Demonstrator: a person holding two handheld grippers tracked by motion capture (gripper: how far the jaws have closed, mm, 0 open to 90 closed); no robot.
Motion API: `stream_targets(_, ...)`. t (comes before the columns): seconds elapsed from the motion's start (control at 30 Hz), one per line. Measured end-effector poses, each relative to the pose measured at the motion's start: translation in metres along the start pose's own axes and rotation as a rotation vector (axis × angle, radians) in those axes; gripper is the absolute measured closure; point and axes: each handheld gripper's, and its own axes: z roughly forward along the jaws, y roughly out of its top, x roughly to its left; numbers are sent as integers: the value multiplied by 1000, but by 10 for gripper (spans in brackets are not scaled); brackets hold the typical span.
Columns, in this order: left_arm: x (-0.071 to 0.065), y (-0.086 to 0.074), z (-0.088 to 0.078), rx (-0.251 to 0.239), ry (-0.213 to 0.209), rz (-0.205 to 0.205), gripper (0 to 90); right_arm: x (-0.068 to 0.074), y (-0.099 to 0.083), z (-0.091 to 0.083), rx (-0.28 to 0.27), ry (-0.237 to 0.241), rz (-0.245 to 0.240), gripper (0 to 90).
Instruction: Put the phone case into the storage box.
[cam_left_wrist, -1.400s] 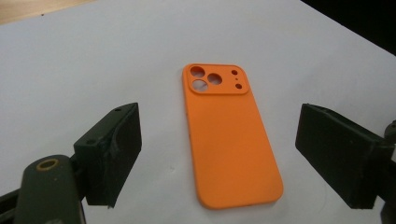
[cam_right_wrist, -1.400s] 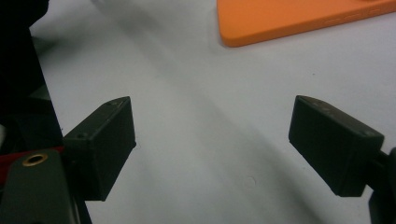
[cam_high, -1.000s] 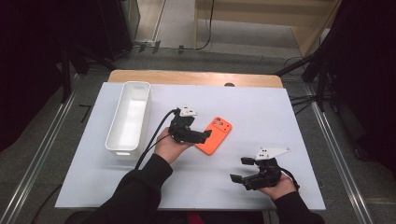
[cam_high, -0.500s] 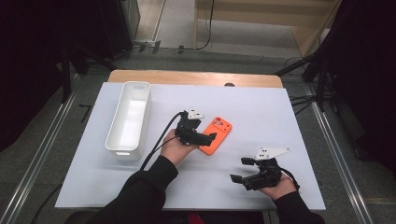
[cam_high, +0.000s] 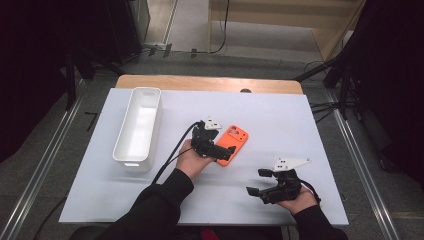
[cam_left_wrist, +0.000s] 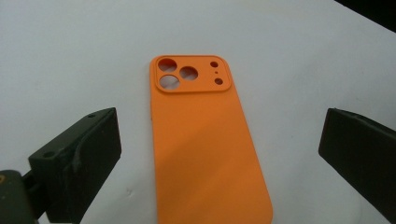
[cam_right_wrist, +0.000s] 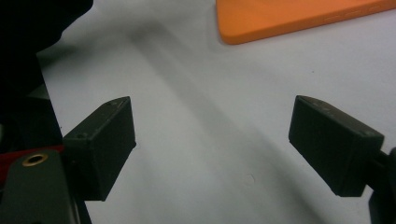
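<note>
A white bin (cam_high: 137, 127) sits on the left part of the worktop (cam_high: 300, 120), its long side running away from the person, well apart from everything else. Its inside looks bare. A black cable (cam_high: 172, 150) trails from the left gripper (cam_high: 220, 149) back along the forearm. A dark sleeve (cam_high: 150, 210) comes in from the bottom edge. Nothing lies between the bin and the case (cam_high: 231, 144).

The orange phone case lies flat near the middle of the worktop, back side up. In the high view its long axis runs diagonally, the camera cutouts at the far right end and the plain end towards the person, under the left gripper. In the left gripper view the case (cam_left_wrist: 205, 140) points straight ahead between the two jaws, cutouts at the far end.

The left gripper (cam_left_wrist: 219, 158) has just been opening: its jaws now stand wide on either side of the case, with white worktop showing between each jaw and the case edge, so it has no hold on it.

The right gripper (cam_high: 260, 182) rests low at the near right, well apart from the case, jaws spread and nothing between them. In its own view the right gripper (cam_right_wrist: 212, 144) looks over bare worktop, with a corner of the case (cam_right_wrist: 289, 16) at the top.
</note>
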Motion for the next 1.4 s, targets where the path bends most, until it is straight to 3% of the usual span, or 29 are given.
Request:
stream_targets(0.43,-3,-3,13,21,35,-12,0,0,0,0,5,0,-1,135)
stream_targets(1.03,-3,-9,29,31,49,-44,0,0,0,1,7,-1,0,136)
stream_targets(1.4,-5,-15,40,49,64,-30,0,0,0,1,11,-2,-1,136)
